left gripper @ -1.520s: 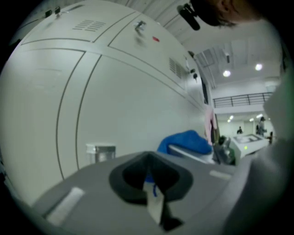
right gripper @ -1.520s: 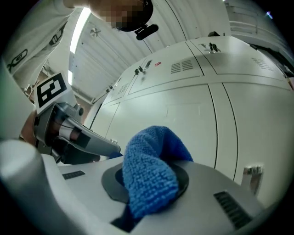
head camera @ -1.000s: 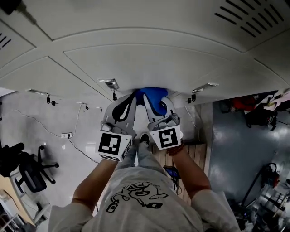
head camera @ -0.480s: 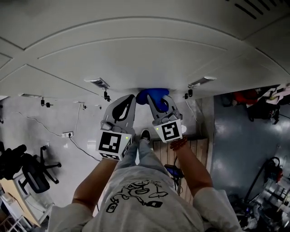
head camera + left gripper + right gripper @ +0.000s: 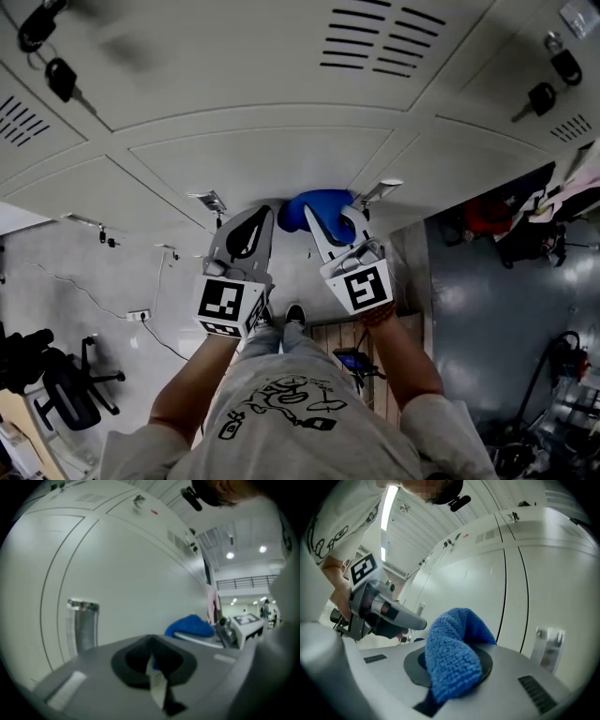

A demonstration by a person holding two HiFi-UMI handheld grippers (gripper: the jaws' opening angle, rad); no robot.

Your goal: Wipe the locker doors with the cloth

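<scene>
Cloth [image 5: 314,208] against locker door [image 5: 262,155], looks mid-wipe.
Your right hand-held gripper [image 5: 330,228] grasps it; left hand-held gripper [image 5: 251,225] clenched, empty. Sweep across next.

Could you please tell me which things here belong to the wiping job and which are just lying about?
Job: cloth, right tool gripping it, locker doors.
Lying about: left tool (shut, empty), keys, chair, wooden slats.

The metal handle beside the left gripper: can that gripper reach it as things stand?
Probably yes. The left gripper, jaws together, is near the handle, with bare locker door between them; the cloth, in the right gripper, is on the other side.
</scene>
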